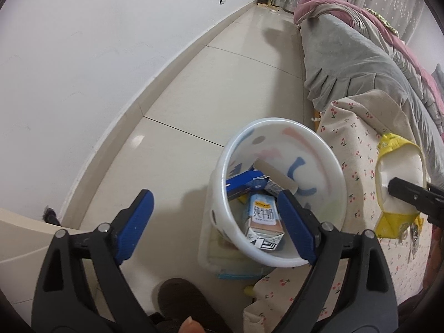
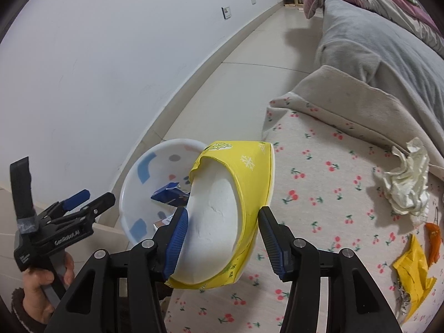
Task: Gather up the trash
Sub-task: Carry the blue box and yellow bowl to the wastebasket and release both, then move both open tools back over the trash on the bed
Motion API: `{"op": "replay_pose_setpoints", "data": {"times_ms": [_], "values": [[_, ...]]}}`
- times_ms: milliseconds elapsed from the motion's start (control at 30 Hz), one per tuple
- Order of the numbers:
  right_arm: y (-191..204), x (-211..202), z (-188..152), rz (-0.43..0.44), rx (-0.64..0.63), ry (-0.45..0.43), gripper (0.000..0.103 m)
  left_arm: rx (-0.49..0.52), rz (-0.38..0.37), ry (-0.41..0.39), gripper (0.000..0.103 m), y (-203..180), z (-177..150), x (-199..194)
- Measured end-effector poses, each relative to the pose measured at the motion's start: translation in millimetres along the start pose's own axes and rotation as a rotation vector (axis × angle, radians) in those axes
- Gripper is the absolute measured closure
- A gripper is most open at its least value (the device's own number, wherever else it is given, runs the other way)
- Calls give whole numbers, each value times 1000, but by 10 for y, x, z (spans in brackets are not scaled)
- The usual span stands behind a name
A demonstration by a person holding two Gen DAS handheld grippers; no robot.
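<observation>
A white bin (image 1: 330,166) with coloured marks stands on the floor against the bed's edge; it holds a milk carton (image 1: 263,224), a blue carton (image 1: 244,181) and a cardboard tube (image 1: 277,176). My left gripper (image 1: 219,202) is open and empty, just over the bin's near rim. My right gripper (image 2: 223,219) is shut on a yellow paper bowl (image 2: 247,174) with a white inside, held on its side beside the bin (image 2: 155,155). The bowl also shows in the left wrist view (image 1: 399,172). A crumpled white tissue (image 2: 405,177), a yellow wrapper (image 2: 413,274) and an orange scrap (image 2: 434,238) lie on the cherry-print cover (image 2: 319,194).
A grey blanket (image 1: 349,55) and a pink quilt (image 1: 319,2) lie further along the bed. A white wall (image 1: 83,69) runs along the left of a tiled floor strip (image 1: 222,83). A slipper (image 1: 183,302) sits under my left gripper.
</observation>
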State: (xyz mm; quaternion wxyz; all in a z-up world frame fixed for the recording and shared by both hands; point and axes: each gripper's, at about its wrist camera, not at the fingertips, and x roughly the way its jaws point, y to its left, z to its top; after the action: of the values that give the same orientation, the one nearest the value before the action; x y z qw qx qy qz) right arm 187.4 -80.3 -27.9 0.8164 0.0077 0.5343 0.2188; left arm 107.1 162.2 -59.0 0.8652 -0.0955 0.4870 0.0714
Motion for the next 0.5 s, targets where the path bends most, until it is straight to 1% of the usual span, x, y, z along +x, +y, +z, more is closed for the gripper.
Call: {"op": "replay_pose_setpoints", "data": {"times_ms": [133,233,267,300,367,433,500], "values": [[123,98,22,13,-18,2,47,21,35,-10,12,22,-10,-52],[189,110,44,41,-25,-30,44,17,43,-10,11,45,-10,-63],[210,98,59,64,-28,-50,41,15,44,-10,11,60,-10,-66],[221,93,72,76,-29,-60,32,13,44,-11,11,62,-13,-68],[260,46,97,92,-35,-85,20,11,46,-11,11,74,-17,-67],[293,7,102,97,-52,-100,20,12,47,-8,11,86,-21,-64],[332,-17,91,72,-78,-105,20,13,45,-4,11,77,-18,-59]]}}
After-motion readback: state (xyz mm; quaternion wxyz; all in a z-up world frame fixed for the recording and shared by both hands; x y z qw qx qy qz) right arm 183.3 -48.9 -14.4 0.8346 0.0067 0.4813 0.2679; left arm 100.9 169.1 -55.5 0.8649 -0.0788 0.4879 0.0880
